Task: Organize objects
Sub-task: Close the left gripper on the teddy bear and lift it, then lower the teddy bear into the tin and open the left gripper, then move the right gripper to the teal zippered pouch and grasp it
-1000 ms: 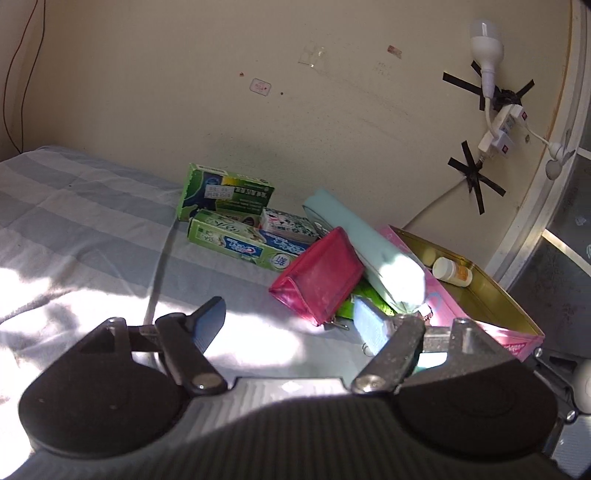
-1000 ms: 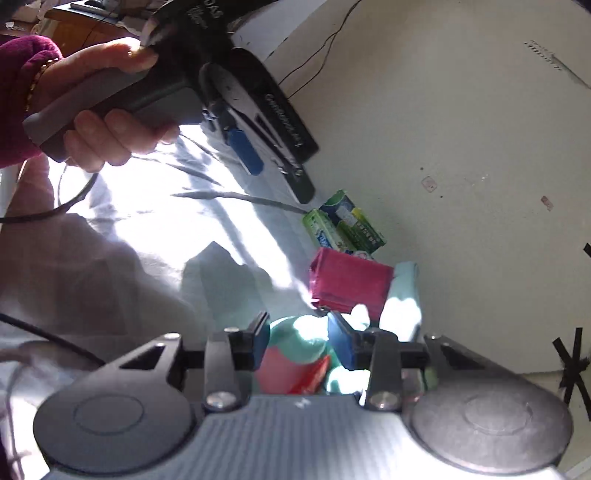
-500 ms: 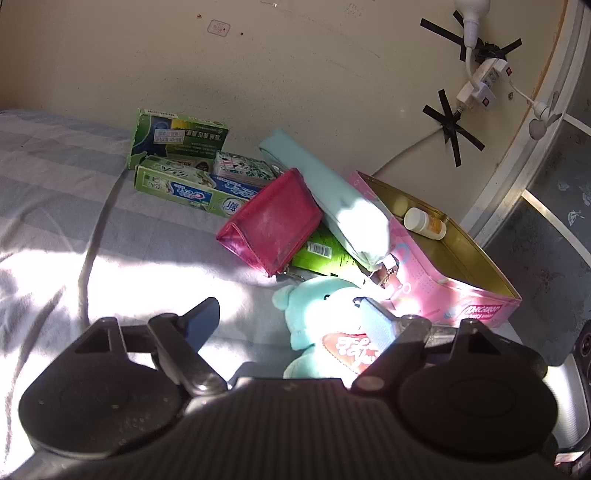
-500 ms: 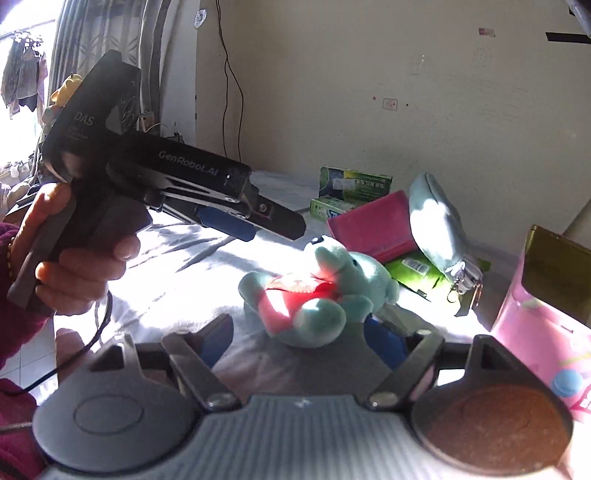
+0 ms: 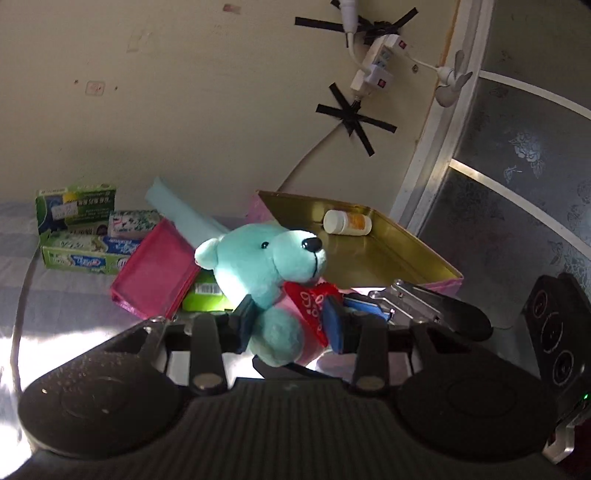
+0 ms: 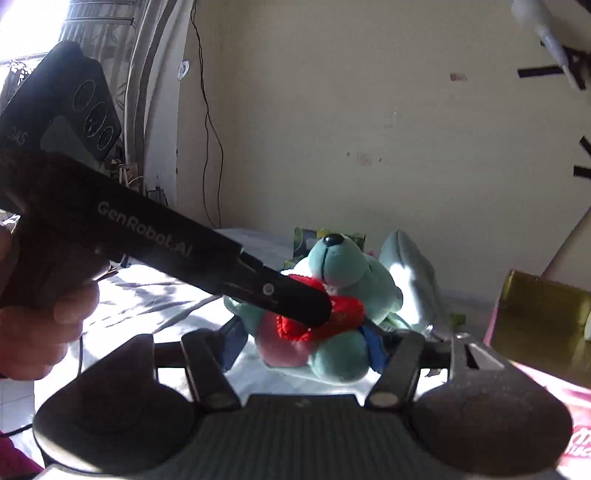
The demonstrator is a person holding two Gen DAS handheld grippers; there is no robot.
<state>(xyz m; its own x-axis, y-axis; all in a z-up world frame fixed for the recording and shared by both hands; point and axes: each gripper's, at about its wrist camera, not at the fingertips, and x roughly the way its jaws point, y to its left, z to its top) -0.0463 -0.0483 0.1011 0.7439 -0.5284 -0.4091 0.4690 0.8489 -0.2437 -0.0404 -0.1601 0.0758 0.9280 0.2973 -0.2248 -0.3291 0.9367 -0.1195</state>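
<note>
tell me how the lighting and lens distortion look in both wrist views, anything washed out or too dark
Left wrist view: strong fisheye bends the door frame into a curve; sunlight blows out the bedsheet at lower left, while the teddy bear is evenly lit. Right wrist view: the window at top left is overexposed, the left gripper reads as a dark, backlit shape, and the bear's red heart glows.

Turquoise teddy bear (image 5: 266, 258), red heart on chest, upright, lifted
</note>
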